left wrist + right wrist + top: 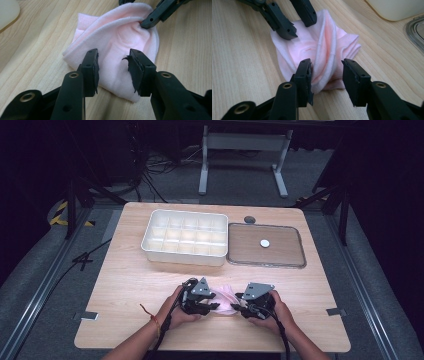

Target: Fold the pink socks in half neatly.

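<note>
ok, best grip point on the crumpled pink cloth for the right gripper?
Probably the raised central fold of the crumpled pink cloth, which stands up as a ridge running away from the right gripper. Come in low from the near edge, fingers either side of it. The rest lies too flat to pinch.

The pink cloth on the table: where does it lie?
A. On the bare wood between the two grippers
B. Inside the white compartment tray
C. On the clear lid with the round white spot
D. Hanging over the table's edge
A: the pink cloth lies bunched on the wooden table between the left gripper and the right gripper, near the person's side and apart from the white compartment tray.
</note>
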A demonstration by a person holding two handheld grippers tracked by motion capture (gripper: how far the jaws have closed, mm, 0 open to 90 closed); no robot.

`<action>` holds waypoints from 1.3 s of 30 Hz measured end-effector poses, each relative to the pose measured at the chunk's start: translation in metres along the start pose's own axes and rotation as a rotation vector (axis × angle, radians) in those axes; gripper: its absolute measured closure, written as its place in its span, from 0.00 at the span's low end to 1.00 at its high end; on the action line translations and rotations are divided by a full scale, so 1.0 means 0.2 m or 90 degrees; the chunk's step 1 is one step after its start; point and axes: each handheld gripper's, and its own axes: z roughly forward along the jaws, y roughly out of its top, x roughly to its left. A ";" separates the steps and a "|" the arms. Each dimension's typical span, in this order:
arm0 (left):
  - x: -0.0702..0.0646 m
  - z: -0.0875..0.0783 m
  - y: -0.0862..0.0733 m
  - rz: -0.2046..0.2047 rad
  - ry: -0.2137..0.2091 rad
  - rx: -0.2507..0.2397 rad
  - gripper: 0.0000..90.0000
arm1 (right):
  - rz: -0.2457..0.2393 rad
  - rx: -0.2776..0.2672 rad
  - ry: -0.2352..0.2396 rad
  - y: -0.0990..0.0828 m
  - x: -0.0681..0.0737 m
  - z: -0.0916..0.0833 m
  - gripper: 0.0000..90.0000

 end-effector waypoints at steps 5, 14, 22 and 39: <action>-0.01 0.00 0.01 0.015 0.008 0.011 0.66 | 0.018 -0.030 -0.016 0.02 -0.02 -0.04 0.62; -0.07 -0.06 0.04 0.060 -0.002 -0.009 0.72 | 0.016 -0.030 -0.014 0.07 -0.03 0.01 0.81; -0.10 0.00 0.03 0.080 -0.017 0.030 0.86 | 0.021 -0.001 -0.009 0.07 -0.02 0.07 0.91; -0.14 -0.15 -0.03 0.084 -0.024 0.060 0.77 | 0.048 -0.008 -0.002 0.05 -0.04 0.10 0.92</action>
